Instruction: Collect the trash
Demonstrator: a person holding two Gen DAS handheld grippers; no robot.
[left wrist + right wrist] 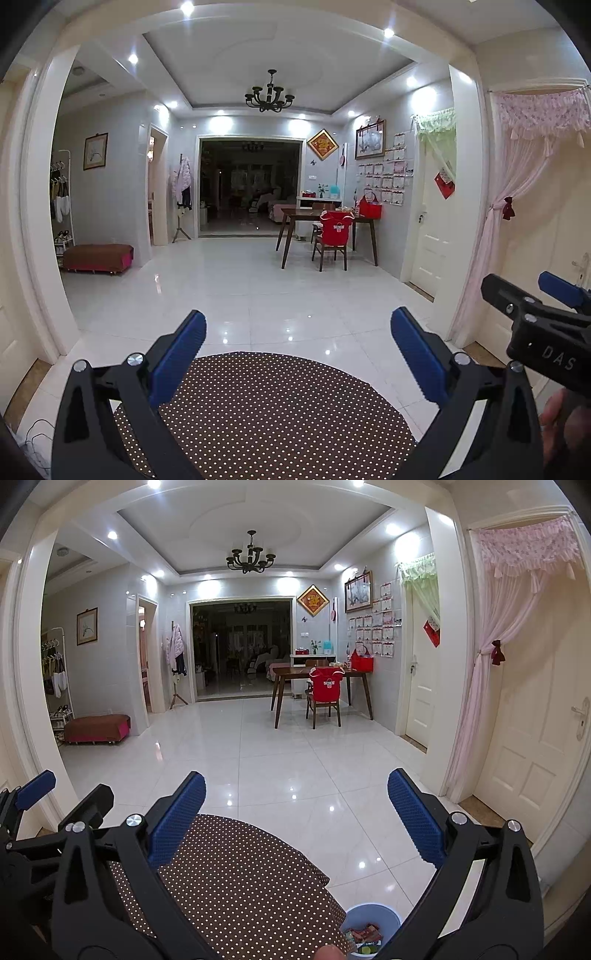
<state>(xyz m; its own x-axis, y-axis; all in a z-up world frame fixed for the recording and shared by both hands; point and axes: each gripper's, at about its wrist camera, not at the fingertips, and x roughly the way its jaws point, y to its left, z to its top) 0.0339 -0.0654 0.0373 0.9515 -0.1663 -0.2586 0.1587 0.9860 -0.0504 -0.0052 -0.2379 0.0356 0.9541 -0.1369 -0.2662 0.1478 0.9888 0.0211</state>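
A round table with a brown polka-dot cloth (266,413) lies below both grippers; it also shows in the right wrist view (236,882). No trash shows on its visible part. A light blue bin (373,928) stands on the floor by the table's right side, with several wrappers inside. My left gripper (298,354) is open and empty above the table. My right gripper (296,816) is open and empty above the table's right edge; it also shows at the right of the left wrist view (532,291).
White tiled floor (295,753) stretches ahead to a wooden dining table (321,675) with a chair in a red cover. A red-brown bench (96,728) stands at the left. White doors with pink curtains (517,664) are at the right.
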